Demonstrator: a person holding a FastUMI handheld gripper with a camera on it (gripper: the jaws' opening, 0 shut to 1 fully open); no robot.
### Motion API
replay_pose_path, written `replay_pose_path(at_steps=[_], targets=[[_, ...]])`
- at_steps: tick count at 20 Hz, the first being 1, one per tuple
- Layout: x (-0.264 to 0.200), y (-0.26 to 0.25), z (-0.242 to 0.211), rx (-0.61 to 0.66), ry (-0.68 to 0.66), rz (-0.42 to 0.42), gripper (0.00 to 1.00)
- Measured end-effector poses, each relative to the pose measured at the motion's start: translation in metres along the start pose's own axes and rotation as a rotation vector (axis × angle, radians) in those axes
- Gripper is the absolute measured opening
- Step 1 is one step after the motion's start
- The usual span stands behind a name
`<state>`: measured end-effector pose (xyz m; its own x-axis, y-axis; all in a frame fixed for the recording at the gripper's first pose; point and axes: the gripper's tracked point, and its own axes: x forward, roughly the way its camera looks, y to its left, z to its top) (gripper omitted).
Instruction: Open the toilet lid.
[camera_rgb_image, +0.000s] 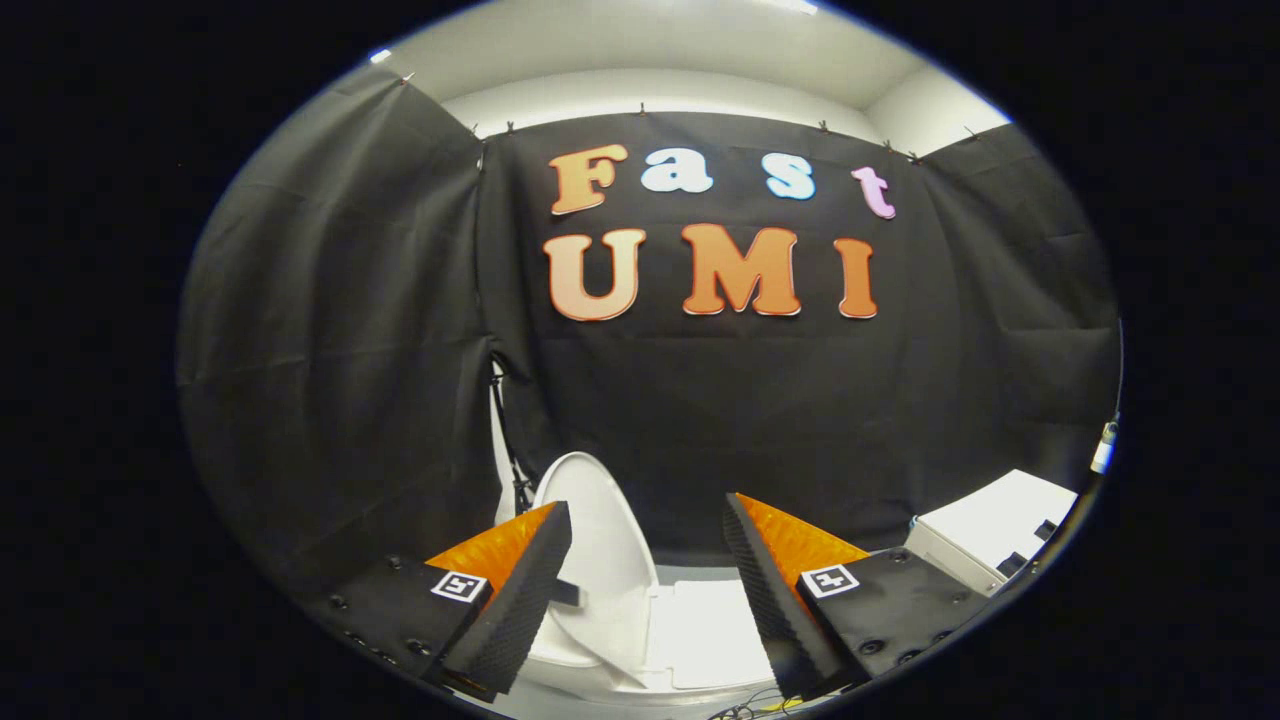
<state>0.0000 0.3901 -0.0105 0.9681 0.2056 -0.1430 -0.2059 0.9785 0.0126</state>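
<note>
The white toilet lid (598, 530) stands raised and upright, just beyond my left finger, leaning toward the black cloth wall. Below it, between my fingers, I see the white toilet body (700, 640) with its flat top surface. My gripper (648, 520) is open, its two fingers spread wide with nothing between them. The left finger's pad overlaps the lid's lower edge in the view; whether it touches the lid I cannot tell.
A white box-like unit (990, 535) sits to the right, beyond my right finger. A dark cable or stand (508, 440) runs up along the cloth behind the lid. Black cloth walls enclose the booth on three sides. Some wires (750, 708) lie at the bottom.
</note>
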Motion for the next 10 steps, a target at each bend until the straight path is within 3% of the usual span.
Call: replay_pose_path(at_steps=[10], targets=[[-0.009,-0.13,0.052,-0.003,-0.055,-0.084,0.98]])
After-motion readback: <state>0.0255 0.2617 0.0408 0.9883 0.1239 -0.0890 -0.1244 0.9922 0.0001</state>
